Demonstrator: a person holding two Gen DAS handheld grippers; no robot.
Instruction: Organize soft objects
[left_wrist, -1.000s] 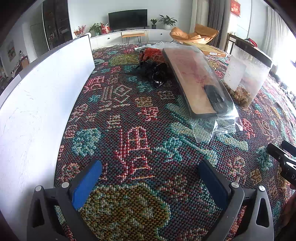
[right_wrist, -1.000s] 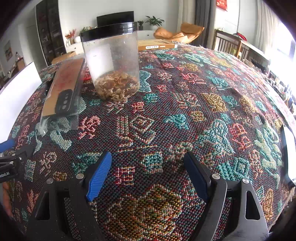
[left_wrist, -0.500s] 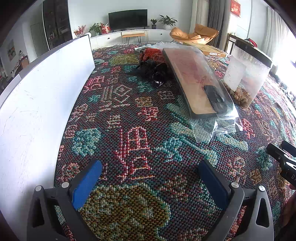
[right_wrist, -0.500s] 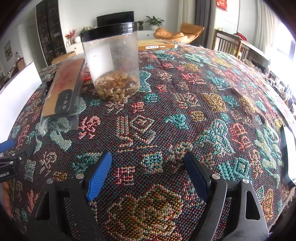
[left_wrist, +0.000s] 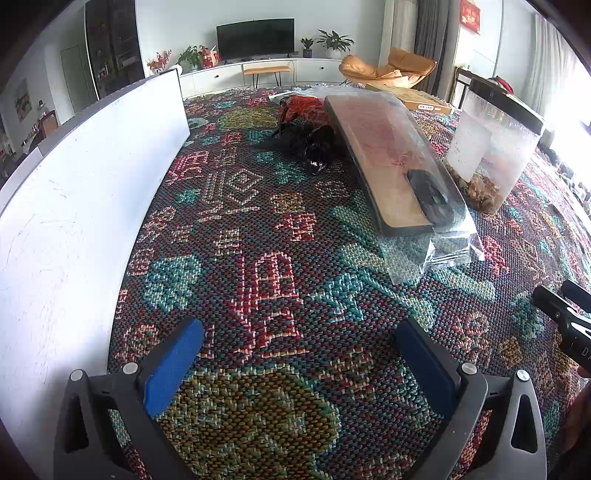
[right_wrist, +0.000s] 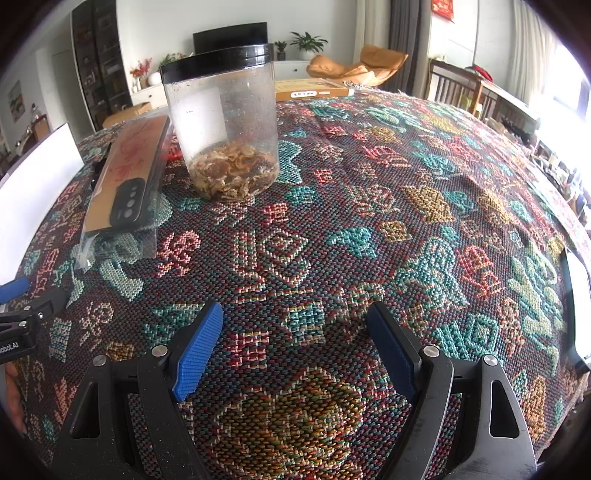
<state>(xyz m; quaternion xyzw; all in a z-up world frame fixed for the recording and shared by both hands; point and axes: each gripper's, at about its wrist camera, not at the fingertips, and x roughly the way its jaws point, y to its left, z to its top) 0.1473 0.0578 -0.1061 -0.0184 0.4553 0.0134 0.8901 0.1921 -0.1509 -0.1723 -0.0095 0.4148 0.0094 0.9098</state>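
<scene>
Soft items: a black tangled bundle (left_wrist: 308, 146) lies at the far middle of the tabletop, touching an orange-red fabric piece (left_wrist: 303, 109) just behind it. What the bundle is made of cannot be told. Both sit just left of the far end of a long flat wooden board (left_wrist: 384, 155), which is wrapped in a clear plastic bag (left_wrist: 443, 251). The near end of the bag lies loose and crumpled on the cloth. A dark phone-shaped case (right_wrist: 127, 203) with camera cut-outs rests on the near end of the board, inside the bag.

Right of the board: clear plastic jar (right_wrist: 225, 136) with black lid, upright, white label on its side, brown dried pieces filling only the bottom. It stands just beside the board; contact cannot be told.

Woven patterned cloth (left_wrist: 266, 266) covers the whole tabletop. White upright panel (left_wrist: 74, 206) runs along the left edge. Flat yellow box (right_wrist: 314, 88) at the far edge behind the jar.

Left tongs (left_wrist: 299, 363): spread wide, nothing between the blue pads, low over the cloth at the near edge, well apart from the bundle. Right tongs (right_wrist: 295, 350): spread wide, nothing held, over bare cloth near the front, jar ahead and to the left.
</scene>
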